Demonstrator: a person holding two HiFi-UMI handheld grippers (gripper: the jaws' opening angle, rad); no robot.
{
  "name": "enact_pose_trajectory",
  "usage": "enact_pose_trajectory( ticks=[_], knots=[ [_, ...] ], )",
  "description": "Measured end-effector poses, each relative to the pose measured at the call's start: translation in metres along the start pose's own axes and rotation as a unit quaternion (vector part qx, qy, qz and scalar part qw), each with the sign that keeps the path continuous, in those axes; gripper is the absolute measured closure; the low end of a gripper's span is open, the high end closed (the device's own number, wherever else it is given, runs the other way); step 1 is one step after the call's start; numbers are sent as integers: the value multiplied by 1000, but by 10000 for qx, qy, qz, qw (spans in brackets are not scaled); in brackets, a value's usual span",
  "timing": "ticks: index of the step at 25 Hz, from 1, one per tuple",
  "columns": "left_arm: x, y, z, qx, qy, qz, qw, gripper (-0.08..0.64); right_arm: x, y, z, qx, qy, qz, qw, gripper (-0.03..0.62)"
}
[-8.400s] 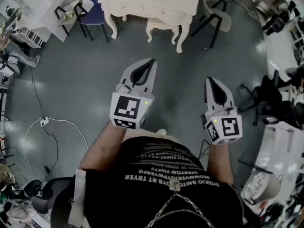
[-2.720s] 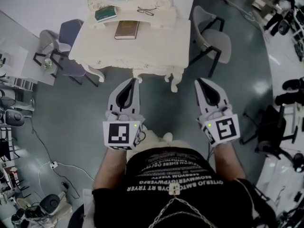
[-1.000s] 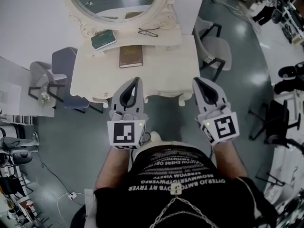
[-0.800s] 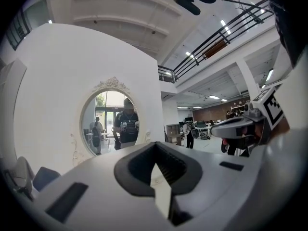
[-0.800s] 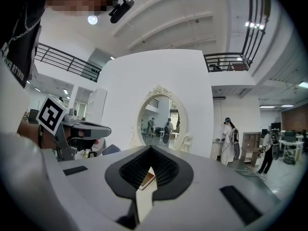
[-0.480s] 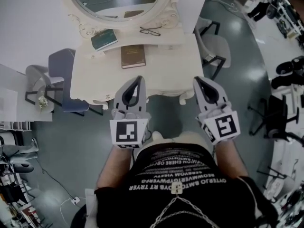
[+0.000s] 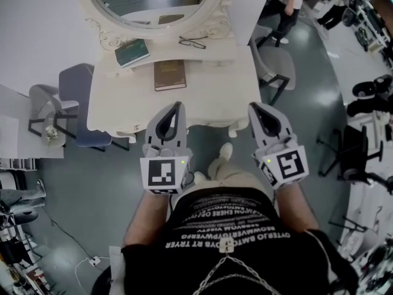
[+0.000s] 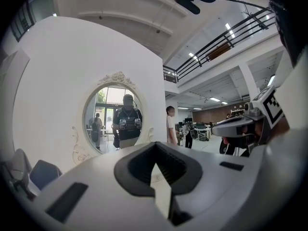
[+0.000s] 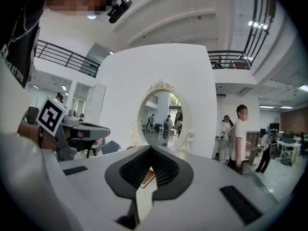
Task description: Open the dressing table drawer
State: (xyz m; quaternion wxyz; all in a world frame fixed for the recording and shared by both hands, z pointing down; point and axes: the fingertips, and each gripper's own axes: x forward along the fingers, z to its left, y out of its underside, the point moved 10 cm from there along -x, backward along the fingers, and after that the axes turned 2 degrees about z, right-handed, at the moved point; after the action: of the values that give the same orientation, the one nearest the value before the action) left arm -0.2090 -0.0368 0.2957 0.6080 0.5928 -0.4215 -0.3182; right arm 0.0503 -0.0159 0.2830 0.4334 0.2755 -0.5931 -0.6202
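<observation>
Both claws closed and empty in front of the dressing table

The left gripper (image 7: 174,106) and the right gripper (image 7: 255,107) have their jaws pressed together with nothing between. They are held almost level, side by side, pointing at the cream carved dressing table (image 7: 209,97) (the tips overlap its near edge from above). Its drawer cannot be seen from above. A brown book (image 7: 169,74) lies on top.

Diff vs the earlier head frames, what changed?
The person walked up to the dressing table; tips of the left gripper and right gripper now overlap its front edge. Nothing grasped. Both stay shut and empty; brown book and glasses unmoved.
</observation>
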Motion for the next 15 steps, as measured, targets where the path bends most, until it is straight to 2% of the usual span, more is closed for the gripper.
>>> enact_pose_trajectory(
  ticks=[7, 15],
  knots=[
    [27, 1, 2, -39, -74, 142, 9999, 558, 19, 3, -20, 198, -80, 52, 9998, 591],
    [80, -5, -4, -92, -47, 160, 9998, 558, 46, 12, -64, 235, -79, 107, 9996, 592]
  ],
)
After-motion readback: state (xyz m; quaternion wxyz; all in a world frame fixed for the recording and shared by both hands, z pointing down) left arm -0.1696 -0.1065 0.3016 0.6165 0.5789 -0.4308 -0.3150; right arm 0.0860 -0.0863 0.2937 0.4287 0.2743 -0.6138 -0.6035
